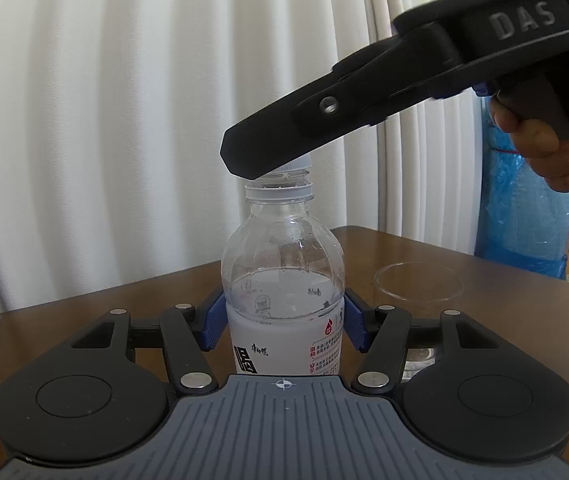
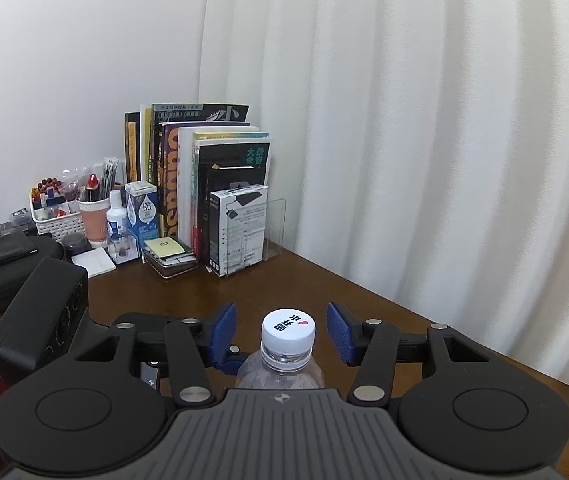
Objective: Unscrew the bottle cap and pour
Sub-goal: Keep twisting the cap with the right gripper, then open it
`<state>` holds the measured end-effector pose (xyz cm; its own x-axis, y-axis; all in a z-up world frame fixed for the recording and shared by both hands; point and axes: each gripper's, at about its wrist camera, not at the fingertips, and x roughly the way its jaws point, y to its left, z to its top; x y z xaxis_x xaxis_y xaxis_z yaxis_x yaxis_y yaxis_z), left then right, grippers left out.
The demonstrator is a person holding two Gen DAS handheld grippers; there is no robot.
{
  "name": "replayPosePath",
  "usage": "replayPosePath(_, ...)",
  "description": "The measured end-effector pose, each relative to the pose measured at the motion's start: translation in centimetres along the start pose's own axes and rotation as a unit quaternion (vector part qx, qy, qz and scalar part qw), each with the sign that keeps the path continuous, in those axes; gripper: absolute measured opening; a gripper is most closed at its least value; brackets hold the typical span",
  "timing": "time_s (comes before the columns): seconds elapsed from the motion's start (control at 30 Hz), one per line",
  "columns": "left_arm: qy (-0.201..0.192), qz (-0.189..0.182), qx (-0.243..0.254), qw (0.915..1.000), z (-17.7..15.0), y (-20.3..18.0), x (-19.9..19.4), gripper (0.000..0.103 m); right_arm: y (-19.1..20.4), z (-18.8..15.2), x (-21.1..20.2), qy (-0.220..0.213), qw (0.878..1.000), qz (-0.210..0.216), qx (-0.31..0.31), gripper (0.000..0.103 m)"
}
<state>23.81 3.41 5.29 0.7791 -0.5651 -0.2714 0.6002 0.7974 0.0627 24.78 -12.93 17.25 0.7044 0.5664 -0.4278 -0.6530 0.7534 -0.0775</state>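
1. Bottle point(image 1: 282, 300) stands upright on table point(image 1: 504, 280), about half full. My left claw point(image 1: 283, 322) clamps its labelled body.
2. Right claw point(image 2: 281, 332) is open, pads either side of cap point(image 2: 288, 330), not touching.
3. Handling guess: thin clear plastic, will dent; squeeze lightly. Cap is ribbed, so grip there.
4. Glass point(image 1: 419, 282) sits just right of bottle, probably the pour target.

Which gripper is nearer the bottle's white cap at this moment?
Right. The right gripper is open with the white cap between its blue pads, not touching. The left gripper is clamped lower down on the bottle body.
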Motion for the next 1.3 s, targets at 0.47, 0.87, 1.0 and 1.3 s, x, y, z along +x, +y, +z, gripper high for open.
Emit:
replayPosePath(0.47,0.002,0.000,-0.005,1.0000,0.3,0.7,0.5,0.059,0.0,-0.5,-0.2,-0.006,1.000,-0.003,0.007,0.032)
replayPosePath(0.87,0.004,0.000,-0.005,1.0000,0.3,0.9,0.8,0.059,0.0,-0.6,-0.4,-0.003,1.000,-0.005,0.010,0.032)
replayPosePath(1.0,0.004,0.001,-0.005,1.0000,0.3,0.9,0.8,0.059,0.1,-0.7,-0.7,-0.001,1.000,-0.007,0.009,0.032)
replayPosePath(1.3,0.005,0.001,-0.006,1.0000,0.4,0.8,1.3,0.059,0.4,-0.9,-1.0,0.002,1.000,-0.016,0.001,0.033)
